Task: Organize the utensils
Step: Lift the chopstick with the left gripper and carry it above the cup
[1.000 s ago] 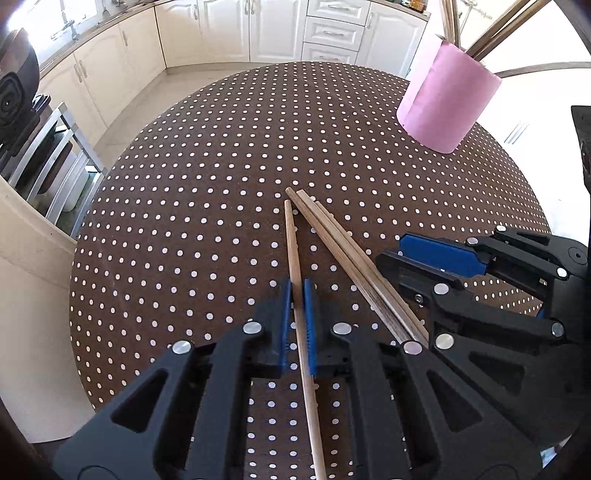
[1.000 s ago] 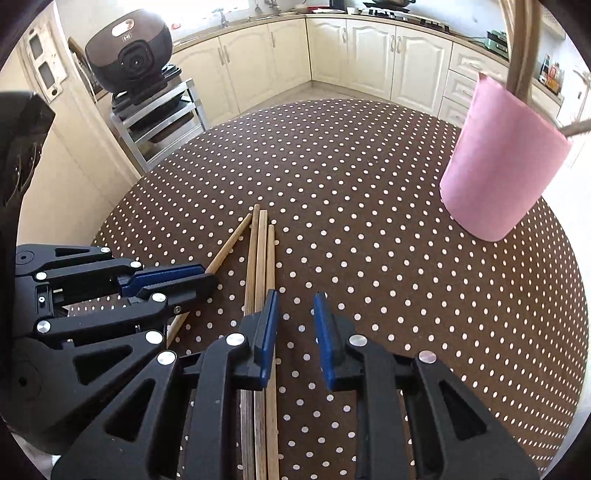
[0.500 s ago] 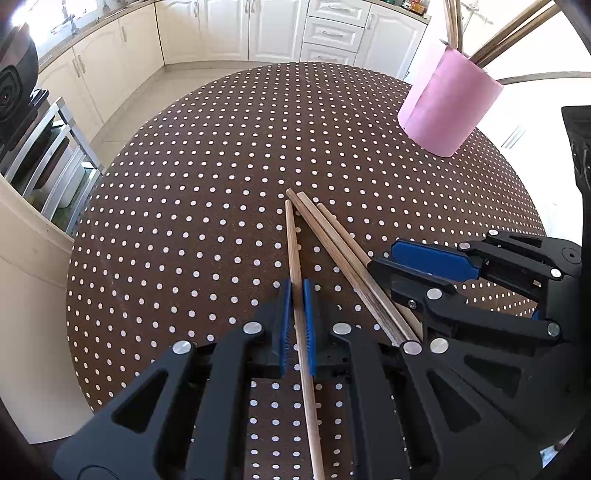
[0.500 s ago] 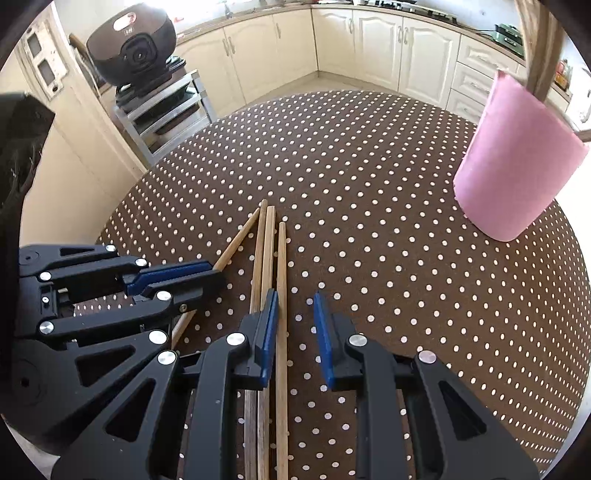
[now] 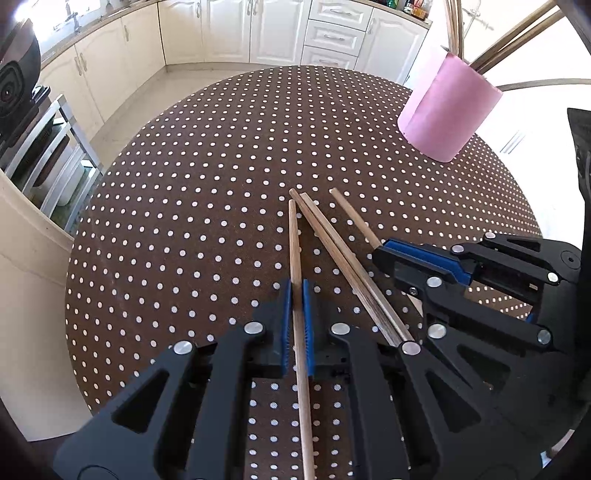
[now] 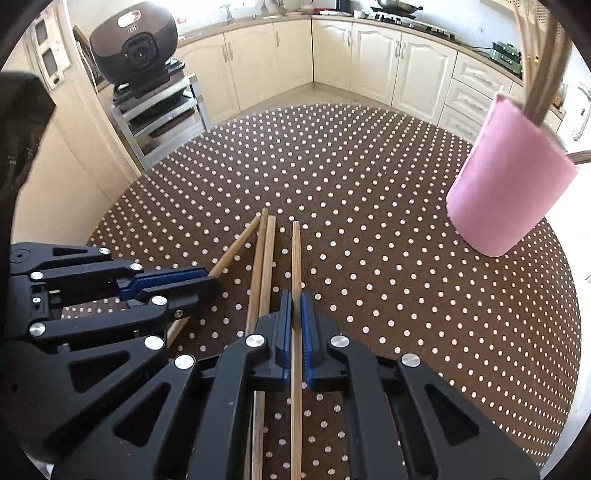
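Pink holder (image 5: 448,110) — upright, chopsticks (image 5: 452,26) standing inside.

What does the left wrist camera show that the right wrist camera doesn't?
Only the left view shows the left gripper from behind, shut on a chopstick. Only the right view shows the cooker whole and the right gripper shut on another chopstick. Both show the dotted table, pink holder and two loose chopsticks.
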